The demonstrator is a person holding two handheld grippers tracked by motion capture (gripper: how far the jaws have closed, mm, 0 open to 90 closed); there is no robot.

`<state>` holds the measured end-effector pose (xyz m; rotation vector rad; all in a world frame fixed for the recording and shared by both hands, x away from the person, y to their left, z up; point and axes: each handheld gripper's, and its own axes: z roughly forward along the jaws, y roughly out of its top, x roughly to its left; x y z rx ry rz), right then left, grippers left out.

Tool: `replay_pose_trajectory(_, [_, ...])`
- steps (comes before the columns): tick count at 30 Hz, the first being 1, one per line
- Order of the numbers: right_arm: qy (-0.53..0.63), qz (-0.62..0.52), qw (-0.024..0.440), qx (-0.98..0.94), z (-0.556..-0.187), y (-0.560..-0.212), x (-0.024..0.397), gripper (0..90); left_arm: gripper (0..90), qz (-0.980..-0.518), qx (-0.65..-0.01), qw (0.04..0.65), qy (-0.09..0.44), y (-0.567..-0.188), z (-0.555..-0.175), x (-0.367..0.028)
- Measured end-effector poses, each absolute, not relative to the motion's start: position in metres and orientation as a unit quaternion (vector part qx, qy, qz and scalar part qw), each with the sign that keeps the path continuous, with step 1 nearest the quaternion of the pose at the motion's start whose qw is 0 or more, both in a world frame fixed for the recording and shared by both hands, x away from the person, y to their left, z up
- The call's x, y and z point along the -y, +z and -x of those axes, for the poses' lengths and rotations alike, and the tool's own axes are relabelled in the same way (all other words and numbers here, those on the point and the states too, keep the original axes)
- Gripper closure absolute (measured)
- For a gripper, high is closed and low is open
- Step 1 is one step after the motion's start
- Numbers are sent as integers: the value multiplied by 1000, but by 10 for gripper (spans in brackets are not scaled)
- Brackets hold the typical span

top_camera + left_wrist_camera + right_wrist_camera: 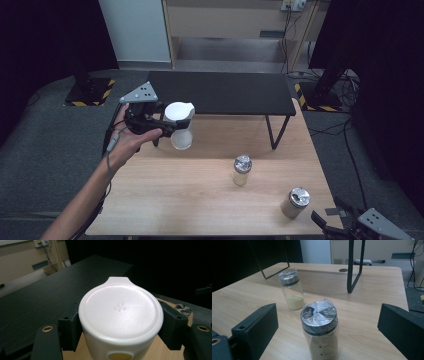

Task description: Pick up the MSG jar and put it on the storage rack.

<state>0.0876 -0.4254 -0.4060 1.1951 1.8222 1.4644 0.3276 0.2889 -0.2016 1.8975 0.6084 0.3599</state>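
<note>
One white container [180, 125] in left claw [172, 127]; two jars.

The left gripper [167, 125], mid-left of the high view, is clamped, forearm reaching up from bottom left. The right gripper [332, 217] sits bottom right, jaws apart.

White plastic container [121, 315] clamped between black jaws
Its round lid has a tab at 12 o'clock; matte black shelf [50, 297] toward 10 o'clock.

Two jars [242, 170], black shelf [220, 92]
</note>
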Motion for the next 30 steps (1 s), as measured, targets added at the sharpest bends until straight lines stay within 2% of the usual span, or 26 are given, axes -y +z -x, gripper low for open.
replay_pose_trajectory(19, [541, -443, 251, -670, -88, -407, 428, 36, 296, -768, -318, 512, 218, -171, -351, -276])
replay_pose_trajectory(30, [542, -442, 251, -669, -88, -408, 429, 36, 296, -758, -354, 496, 235, -162, -370, -267])
